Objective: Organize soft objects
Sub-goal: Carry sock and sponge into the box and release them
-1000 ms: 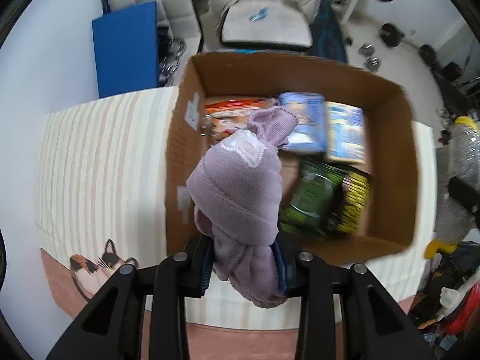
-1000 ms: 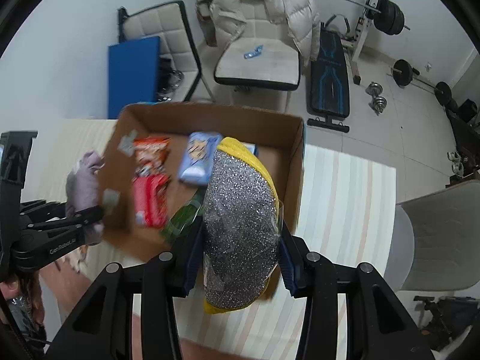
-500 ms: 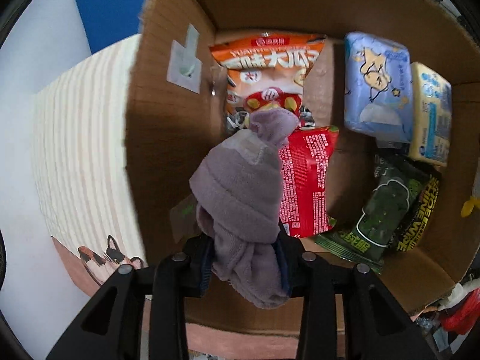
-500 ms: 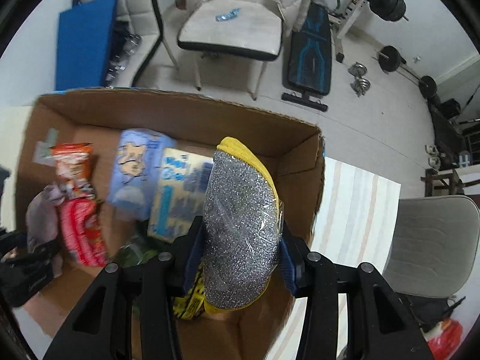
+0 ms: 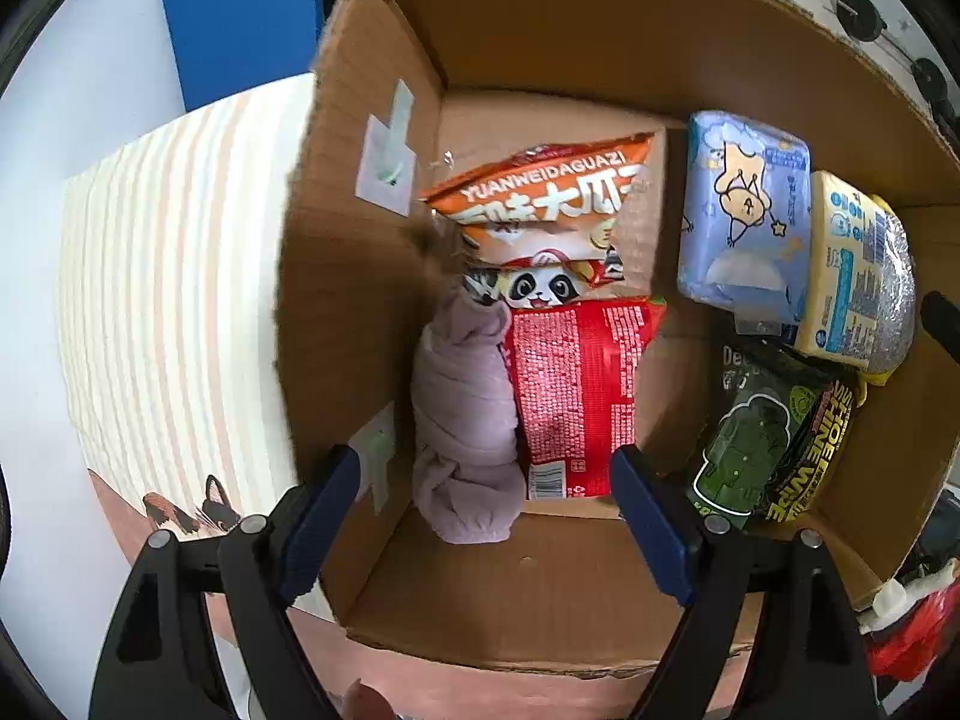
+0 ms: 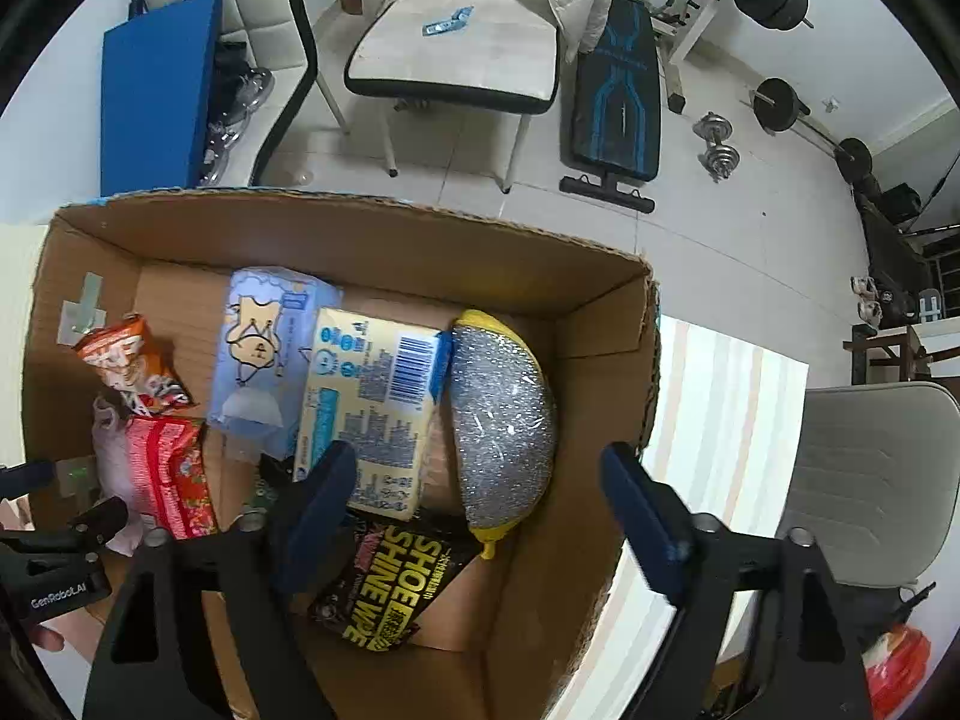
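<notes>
Lying in cardboard box (image 5: 600, 42): fuzzy lilac sock (image 5: 465, 414) | glittery half-round sponge (image 6: 504, 426)

On the orange snack bag (image 5: 552, 204) in my left view I read "YUANWEIDAGUAZI" in white letters along its top edge, with large Chinese characters beneath that I cannot make out. The black and yellow packet (image 6: 390, 588) in my right view carries "SHOE SHINE WIPE" in bold yellow; the last letters run off its edge. In my left view only "SHINE WIPE" of it shows. The dark green packet (image 5: 744, 438) beside it begins "Deo", the rest hidden. My left gripper (image 6: 54, 564) bears "GenRobot.AI" in small white print. The barcode on the yellow pack (image 6: 372, 408) is too small to read.
</notes>
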`<state>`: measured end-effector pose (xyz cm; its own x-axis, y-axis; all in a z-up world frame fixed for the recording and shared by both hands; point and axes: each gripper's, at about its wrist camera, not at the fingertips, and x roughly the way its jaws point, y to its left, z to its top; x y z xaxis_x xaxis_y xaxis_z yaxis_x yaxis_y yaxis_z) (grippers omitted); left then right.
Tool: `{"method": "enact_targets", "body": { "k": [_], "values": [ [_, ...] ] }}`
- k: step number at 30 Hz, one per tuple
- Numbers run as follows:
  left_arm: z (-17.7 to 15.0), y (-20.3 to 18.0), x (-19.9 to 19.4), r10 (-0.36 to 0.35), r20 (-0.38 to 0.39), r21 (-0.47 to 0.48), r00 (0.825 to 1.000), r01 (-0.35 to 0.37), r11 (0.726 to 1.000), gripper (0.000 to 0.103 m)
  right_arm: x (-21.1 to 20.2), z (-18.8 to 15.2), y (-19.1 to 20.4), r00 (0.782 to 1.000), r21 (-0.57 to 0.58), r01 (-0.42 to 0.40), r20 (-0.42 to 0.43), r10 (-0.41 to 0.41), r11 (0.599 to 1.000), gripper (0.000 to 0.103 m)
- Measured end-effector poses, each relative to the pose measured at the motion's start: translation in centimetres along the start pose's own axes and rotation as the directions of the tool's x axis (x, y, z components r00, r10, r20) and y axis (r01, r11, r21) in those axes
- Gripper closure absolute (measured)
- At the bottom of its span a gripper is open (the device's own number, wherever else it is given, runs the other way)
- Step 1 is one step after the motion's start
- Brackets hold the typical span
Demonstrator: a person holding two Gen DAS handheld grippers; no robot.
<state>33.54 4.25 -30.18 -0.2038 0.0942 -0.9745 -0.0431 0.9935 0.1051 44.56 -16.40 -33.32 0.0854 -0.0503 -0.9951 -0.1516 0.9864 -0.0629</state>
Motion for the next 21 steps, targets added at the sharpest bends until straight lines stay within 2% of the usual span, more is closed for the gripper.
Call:
{"method": "enact_targets", "body": {
  "k": [4, 7, 10, 14, 17, 21],
  "values": [
    [-0.5, 0.6, -0.7, -0.021, 0.017, -0.010, 1.000, 0.021, 1.000, 0.018, -0.8, -0.8, 0.3, 1.000, 0.008, -0.003, 0.016, 0.002, 1.000, 0.000],
    [-1.1, 1.3, -1.5, -0.049, 0.045, -0.026, 0.998, 0.051, 0.998, 0.015, -1.6, -1.5, 0.2, 0.999, 0.028, -0.022, 0.032, 0.021, 0.999, 0.000],
    [-1.9, 1.1, -3.1, -0.075, 0.105, -0.037, 0.992, 0.079, 0.996, 0.014, -2.6, -2.6, 0.1, 0.998, 0.048, -0.041, 0.054, 0.038, 0.998, 0.000],
    [-3.9, 1.1, -5.1, -0.110, 0.183, -0.039, 0.977, 0.119, 0.992, 0.007, -4.1, -5.1, 0.1, 0.993, 0.078, -0.097, 0.077, 0.091, 0.992, 0.000],
    [-6.0, 0.4, -6.4, -0.100, 0.244, -0.032, 0.965, 0.111, 0.993, 0.007, -4.8, -7.4, 0.4, 0.989, 0.090, -0.131, 0.079, 0.124, 0.987, 0.000],
    [-8.4, -0.5, -8.0, -0.082, 0.319, -0.029, 0.944, 0.096, 0.995, 0.007, -5.9, -10.3, 0.8, 0.987, 0.096, -0.133, 0.099, 0.124, 0.986, 0.000]
  ]
}}
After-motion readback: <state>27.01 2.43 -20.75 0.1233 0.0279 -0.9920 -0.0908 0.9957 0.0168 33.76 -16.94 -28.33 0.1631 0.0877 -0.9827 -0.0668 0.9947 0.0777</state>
